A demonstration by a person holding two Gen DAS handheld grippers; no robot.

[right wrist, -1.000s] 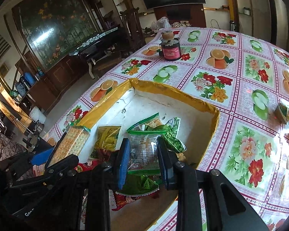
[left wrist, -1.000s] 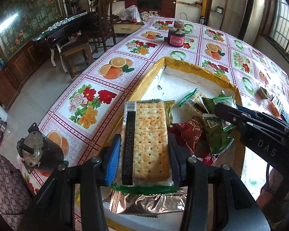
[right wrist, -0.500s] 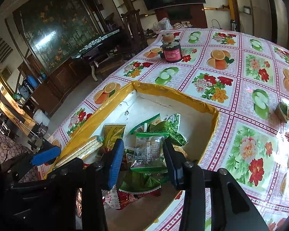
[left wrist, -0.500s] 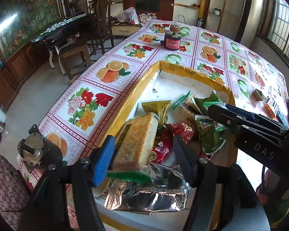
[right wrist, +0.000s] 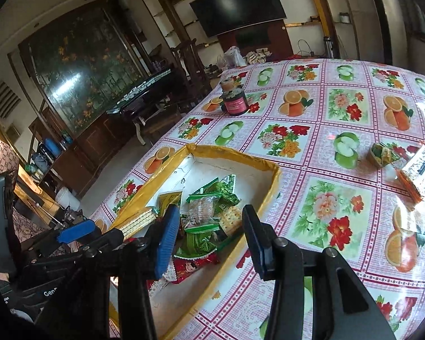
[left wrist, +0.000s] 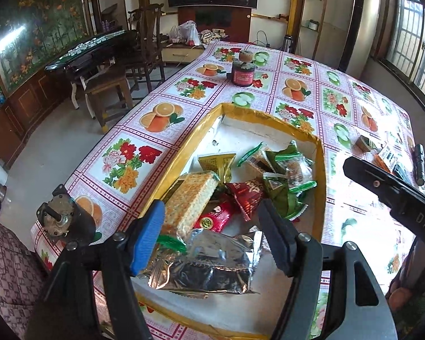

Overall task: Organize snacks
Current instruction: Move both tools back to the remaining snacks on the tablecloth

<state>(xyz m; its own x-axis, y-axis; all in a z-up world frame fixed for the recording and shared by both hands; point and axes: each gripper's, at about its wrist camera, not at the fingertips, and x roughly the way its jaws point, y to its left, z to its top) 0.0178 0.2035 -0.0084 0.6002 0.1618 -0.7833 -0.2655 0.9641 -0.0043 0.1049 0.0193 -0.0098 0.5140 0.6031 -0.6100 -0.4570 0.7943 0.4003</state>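
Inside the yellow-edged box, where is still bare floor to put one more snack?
The far end of the box, between its back wall and the yellow packet, is bare. The near half is crowded: cracker pack, green packets, silver bag.

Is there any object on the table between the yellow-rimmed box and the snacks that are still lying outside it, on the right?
Nothing visible does. Between the box and the loose green packet and orange packet lies only bare tablecloth. The right gripper, jaws opening and empty, hangs over the box's near edge.

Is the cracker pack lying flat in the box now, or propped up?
Propped up. The cracker pack is inside the yellow-rimmed box, tilted, its near end resting on the silver packet; the opening left gripper no longer clamps it.
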